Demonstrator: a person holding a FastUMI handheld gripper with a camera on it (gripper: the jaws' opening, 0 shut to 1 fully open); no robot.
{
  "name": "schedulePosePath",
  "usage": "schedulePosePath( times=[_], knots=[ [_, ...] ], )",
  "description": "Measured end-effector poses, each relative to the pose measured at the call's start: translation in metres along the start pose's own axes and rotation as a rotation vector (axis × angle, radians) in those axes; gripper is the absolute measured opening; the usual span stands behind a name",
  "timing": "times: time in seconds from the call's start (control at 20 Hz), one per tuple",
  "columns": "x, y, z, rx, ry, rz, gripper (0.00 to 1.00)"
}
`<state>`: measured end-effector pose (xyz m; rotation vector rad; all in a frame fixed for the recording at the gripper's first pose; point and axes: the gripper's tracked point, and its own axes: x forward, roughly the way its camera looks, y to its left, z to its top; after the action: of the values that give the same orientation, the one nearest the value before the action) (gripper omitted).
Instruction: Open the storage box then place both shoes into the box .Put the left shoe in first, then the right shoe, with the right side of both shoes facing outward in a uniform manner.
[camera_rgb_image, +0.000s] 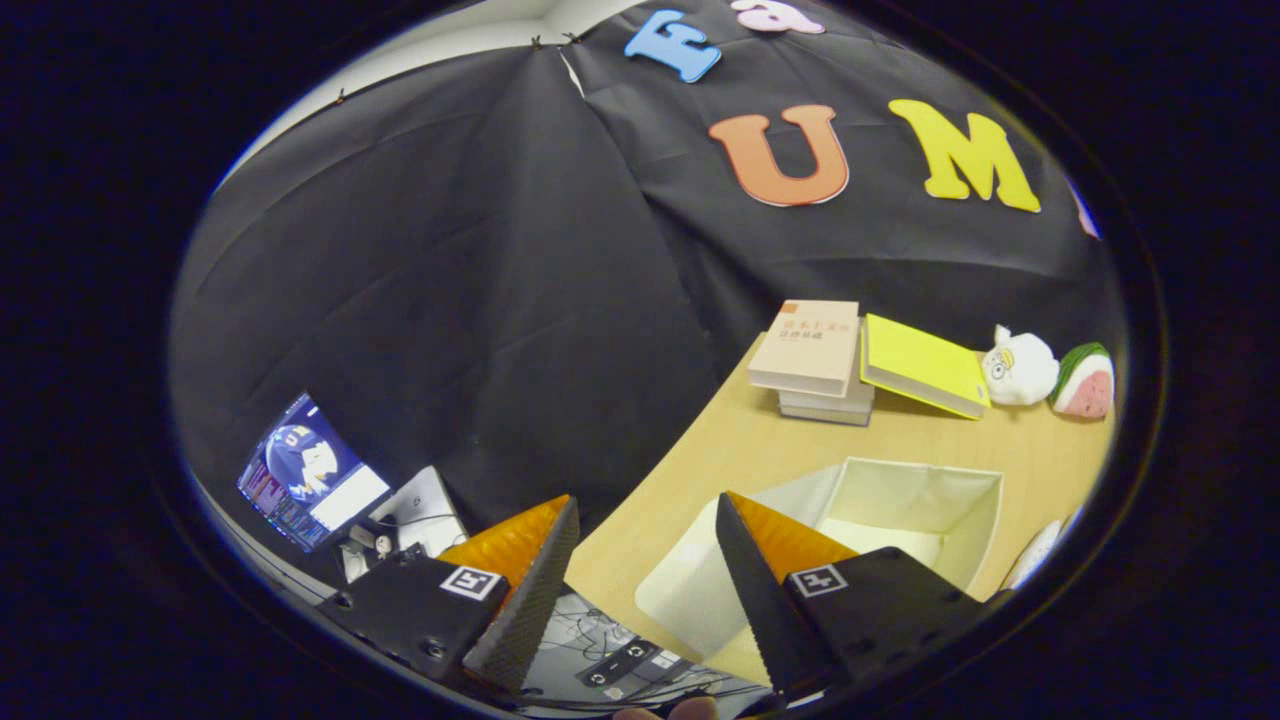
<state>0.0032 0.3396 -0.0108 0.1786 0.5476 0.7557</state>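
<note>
One storage box (925, 500), pale cloth sides, stands open on the wooden worktop (740, 450) just ahead of the claw's right finger. Its lid flap (690, 590) lies folded out flat toward the worktop's near edge, partly behind that finger. Inside: bare pale walls and floor as far as can be seen; the near part of the interior is hidden by the finger.

Claw (648, 515): fingers spread wide apart, nothing between them, nothing gripped. Left finger hangs off the worktop's edge, over the dark booth wall; right finger sits over the box's near corner.

Beyond the box, further along the worktop:
- Books: three counted. Two in a stack (815, 360), tan cover on top, pale one beneath. One yellow book (925, 365) leans against the stack's right side, touching it.
- Soft toys: two. One white plush figure (1020, 368) just right of the yellow book; one watermelon-slice plush (1087, 380) just beside it, the two touching or nearly so.

Right of the box, a pale curved object (1035, 552) shows at the worktop's far side; could be a shoe, too little visible to tell.

Off the worktop, left of and beyond the left finger: one lit laptop screen (305, 475), tilted, with a white device (425, 505) beside it. Below the fingers, cables and a small black box (625, 655) on a lower surface. Fingertips of a hand (670, 710) just show under the claw.
</note>
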Motion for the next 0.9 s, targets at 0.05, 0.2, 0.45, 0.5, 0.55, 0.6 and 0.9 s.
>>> schedulePosePath(
  times=[0.05, 0.2, 0.45, 0.5, 0.55, 0.6, 0.9],
  knots=[
    [-0.009, -0.008, 0.000, -0.012, -0.018, -0.025, 0.91],
    [-0.036, -0.035, 0.006, -0.055, -0.070, -0.101, 0.94],
    [-0.102, -0.105, 0.011, -0.107, -0.161, -0.271, 0.96],
    [-0.117, -0.120, 0.011, -0.102, -0.177, -0.306, 0.96],
    [-0.133, -0.138, 0.009, -0.088, -0.193, -0.341, 0.96],
    [-0.148, -0.160, 0.007, -0.074, -0.209, -0.373, 0.96],
    [-0.222, -0.300, -0.038, 0.027, -0.184, -0.592, 0.97]
  ],
)
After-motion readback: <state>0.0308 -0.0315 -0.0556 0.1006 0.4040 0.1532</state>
